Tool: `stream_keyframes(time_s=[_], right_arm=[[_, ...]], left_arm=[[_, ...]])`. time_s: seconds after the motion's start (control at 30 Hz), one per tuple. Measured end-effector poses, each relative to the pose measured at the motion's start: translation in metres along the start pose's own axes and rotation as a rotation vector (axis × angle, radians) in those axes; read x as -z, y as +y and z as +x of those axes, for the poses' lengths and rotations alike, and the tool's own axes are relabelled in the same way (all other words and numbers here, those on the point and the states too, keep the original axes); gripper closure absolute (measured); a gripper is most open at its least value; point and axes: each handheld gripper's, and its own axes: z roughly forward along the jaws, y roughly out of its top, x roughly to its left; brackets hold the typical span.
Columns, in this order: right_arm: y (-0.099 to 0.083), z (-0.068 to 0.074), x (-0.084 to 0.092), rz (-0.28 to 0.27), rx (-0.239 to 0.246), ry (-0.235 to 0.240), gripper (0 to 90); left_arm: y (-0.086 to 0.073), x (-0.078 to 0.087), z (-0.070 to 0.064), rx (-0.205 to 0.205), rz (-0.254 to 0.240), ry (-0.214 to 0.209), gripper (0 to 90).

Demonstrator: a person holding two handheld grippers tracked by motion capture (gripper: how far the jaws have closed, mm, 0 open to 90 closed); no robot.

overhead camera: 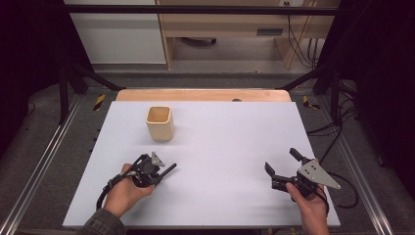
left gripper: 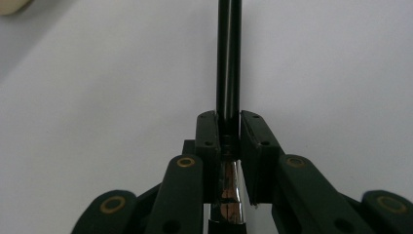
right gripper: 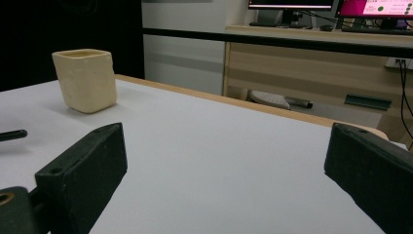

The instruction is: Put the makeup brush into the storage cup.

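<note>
The left gripper (overhead camera: 164,172) pinches a black pen (left gripper: 228,58). The cup (overhead camera: 160,122) sits ahead of it, empty I think. The right gripper (overhead camera: 283,164) is spread wide, holding nothing.

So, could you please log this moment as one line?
left hand-held gripper: shut on thin black pen | right hand-held gripper: open | cream square cup: upright on white table

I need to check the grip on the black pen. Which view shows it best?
The left gripper view: the black pen runs up between the closed jaws of the left gripper. The high view shows it small beside the hand; the right gripper view shows just its tip at the left edge.
</note>
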Motion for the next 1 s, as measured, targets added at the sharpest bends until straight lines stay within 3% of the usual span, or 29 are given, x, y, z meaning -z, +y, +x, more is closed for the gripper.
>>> stream_keyframes(time_s=[0.67, 0.87, 1.0], right_arm=[[0.000, 0.004, -0.001, 0.004, 0.007, 0.012, 2.2], [0.001, 0.012, -0.003, 0.018, 0.033, 0.030, 2.2], [0.002, 0.020, -0.006, 0.030, 0.076, 0.040, 2.2]], left_arm=[[0.019, 0.014, -0.002, -0.020, -0.056, -0.003, 78.3], [0.028, 0.017, -0.004, -0.036, -0.064, -0.003, 78.3], [0.032, 0.018, -0.004, -0.042, -0.071, -0.005, 78.3]])
